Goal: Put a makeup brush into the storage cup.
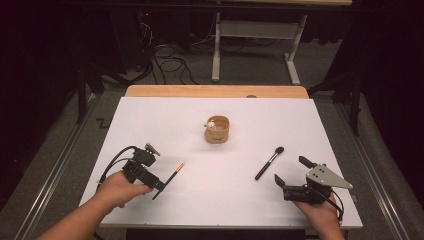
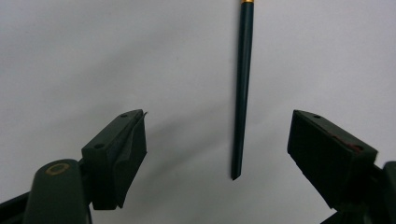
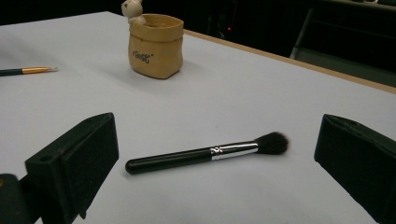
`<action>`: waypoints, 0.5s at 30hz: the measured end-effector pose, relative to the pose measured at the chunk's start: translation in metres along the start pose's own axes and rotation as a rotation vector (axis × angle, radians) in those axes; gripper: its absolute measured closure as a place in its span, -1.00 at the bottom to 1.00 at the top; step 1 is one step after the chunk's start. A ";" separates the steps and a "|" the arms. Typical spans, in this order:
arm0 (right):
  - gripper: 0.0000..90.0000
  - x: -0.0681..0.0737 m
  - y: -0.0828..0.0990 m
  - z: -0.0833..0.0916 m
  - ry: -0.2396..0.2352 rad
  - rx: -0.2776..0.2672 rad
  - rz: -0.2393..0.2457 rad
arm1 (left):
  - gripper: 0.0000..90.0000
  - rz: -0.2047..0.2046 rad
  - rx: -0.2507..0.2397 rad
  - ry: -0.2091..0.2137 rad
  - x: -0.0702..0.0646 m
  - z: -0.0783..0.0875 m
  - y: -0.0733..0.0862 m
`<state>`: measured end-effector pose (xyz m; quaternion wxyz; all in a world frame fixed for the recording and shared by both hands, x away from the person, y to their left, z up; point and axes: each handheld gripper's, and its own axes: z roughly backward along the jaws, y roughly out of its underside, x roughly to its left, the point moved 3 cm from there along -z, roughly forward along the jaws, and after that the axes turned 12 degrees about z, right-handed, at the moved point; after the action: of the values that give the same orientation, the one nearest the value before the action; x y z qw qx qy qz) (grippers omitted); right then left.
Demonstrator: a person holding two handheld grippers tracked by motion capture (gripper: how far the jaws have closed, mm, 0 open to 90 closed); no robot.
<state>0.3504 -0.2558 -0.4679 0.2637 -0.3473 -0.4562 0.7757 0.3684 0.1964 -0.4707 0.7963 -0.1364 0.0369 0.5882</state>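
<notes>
Brushes are both lying loose on the white tabletop (image 1: pixel 165 120), and the little tan holder (image 1: pixel 217 130), shaped like a sack with a small figure peeking over its rim, stands near the middle with neither brush in it. So, as I read it, the job of getting the brushes into that holder has hardly begun: nothing is lifted, nothing is gripped.

Left tool (image 1: pixel 160 184) sits at the near left of the tabletop, its jaws spread wide with nothing clamped between them. The thin dark liner brush (image 1: pixel 170 180) with the gold ferrule lies right in front of it; seen along the left tool (image 2: pixel 215 140), the pointed handle end of the liner brush (image 2: pixel 242 88) rests on the tabletop between the two jaws, nearer the right-hand one, touching neither, and the handle runs straight away from the tool. It looks lined up for a pinch on the handle tip.

Right tool (image 1: pixel 290 170) is at the near right, jaws also wide apart and empty. The black powder brush (image 1: pixel 269 163) lies just beyond it, angled, bristles pointing away towards the holder. From the right tool (image 3: pixel 215 154) the powder brush (image 3: pixel 205 154) lies crosswise ahead of the jaws, handle end to the left, bristles to the right, apart from both pads, with the holder (image 3: pixel 155 45) well behind it.
</notes>
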 end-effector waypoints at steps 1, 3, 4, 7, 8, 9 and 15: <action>-0.99 0.000 0.000 0.000 0.000 -0.001 0.001 | -0.53 -0.004 0.003 -0.002 -0.001 -0.001 0.000; -0.99 0.000 0.000 0.000 -0.001 0.000 0.001 | -0.50 -0.013 0.006 -0.005 -0.002 -0.002 -0.001; -0.99 0.000 0.000 0.000 -0.001 0.000 0.001 | -0.50 -0.010 0.006 -0.004 -0.003 -0.002 -0.001; -0.99 0.000 0.000 0.000 -0.004 0.000 0.000 | -0.49 -0.017 0.007 -0.009 -0.005 -0.003 -0.002; -0.99 0.000 0.000 0.000 -0.004 -0.001 0.000 | -0.49 -0.013 0.008 -0.006 -0.006 -0.003 -0.002; -0.99 0.000 0.000 0.000 -0.004 -0.001 0.000 | -0.48 -0.017 0.007 -0.005 -0.006 -0.004 -0.002; -0.99 0.000 0.000 0.001 -0.004 -0.001 0.000 | -0.30 -0.035 0.005 -0.002 -0.014 -0.009 -0.003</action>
<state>0.3498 -0.2565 -0.4677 0.2626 -0.3461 -0.4570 0.7762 0.3681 0.1805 -0.4759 0.8068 -0.1346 0.0353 0.5742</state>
